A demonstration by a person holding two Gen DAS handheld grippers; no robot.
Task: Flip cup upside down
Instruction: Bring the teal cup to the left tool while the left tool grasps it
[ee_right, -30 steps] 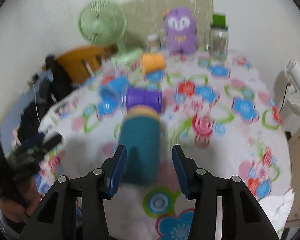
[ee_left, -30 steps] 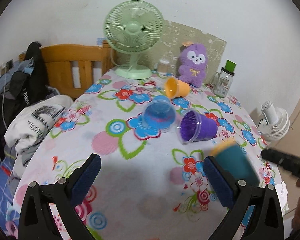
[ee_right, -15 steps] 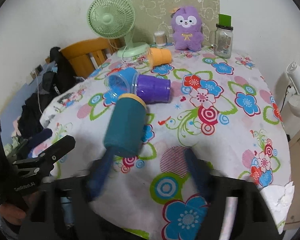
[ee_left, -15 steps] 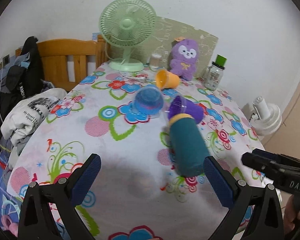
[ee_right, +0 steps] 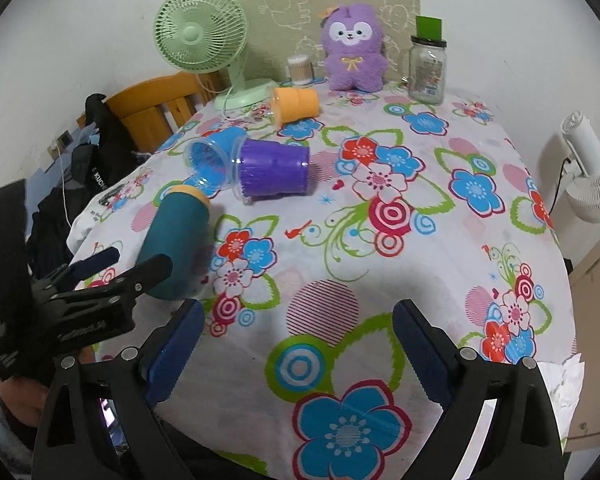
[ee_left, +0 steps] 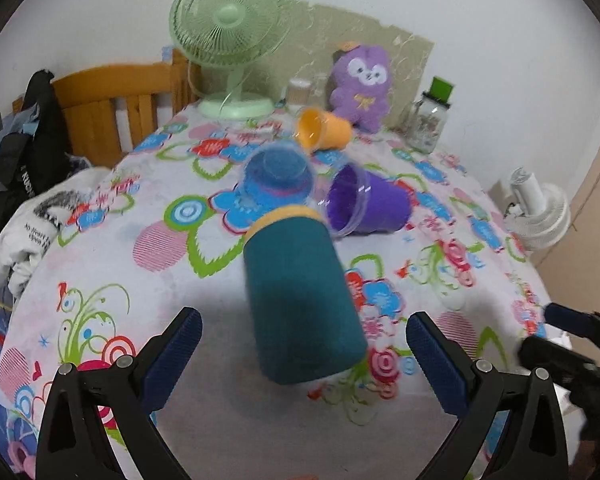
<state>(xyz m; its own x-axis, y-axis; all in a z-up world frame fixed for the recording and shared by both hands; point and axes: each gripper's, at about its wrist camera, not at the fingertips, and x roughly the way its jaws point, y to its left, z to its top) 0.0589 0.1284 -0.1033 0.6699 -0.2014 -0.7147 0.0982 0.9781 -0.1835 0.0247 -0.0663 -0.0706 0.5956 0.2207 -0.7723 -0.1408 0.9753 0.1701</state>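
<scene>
A teal cup [ee_left: 302,300] with a yellow rim lies on its side on the flowered tablecloth, rim pointing away; it also shows in the right wrist view [ee_right: 178,246]. My left gripper [ee_left: 304,354] is open, its pads on either side of the cup's base without touching. My right gripper [ee_right: 296,346] is open and empty over the cloth, right of the cup. A blue cup [ee_left: 278,178], a purple cup [ee_left: 366,204] and an orange cup [ee_left: 322,132] lie on their sides behind it.
A green fan [ee_right: 204,40], a purple plush toy [ee_right: 354,46], a glass jar [ee_right: 428,66] and a small cotton-swab pot [ee_right: 299,69] stand at the table's back. A wooden chair with clothes [ee_left: 112,104] is at the left. A white fan [ee_right: 592,176] stands right.
The right gripper let go of the teal cup and drew back to the right. The left gripper moved in until its open pads flank the cup.
</scene>
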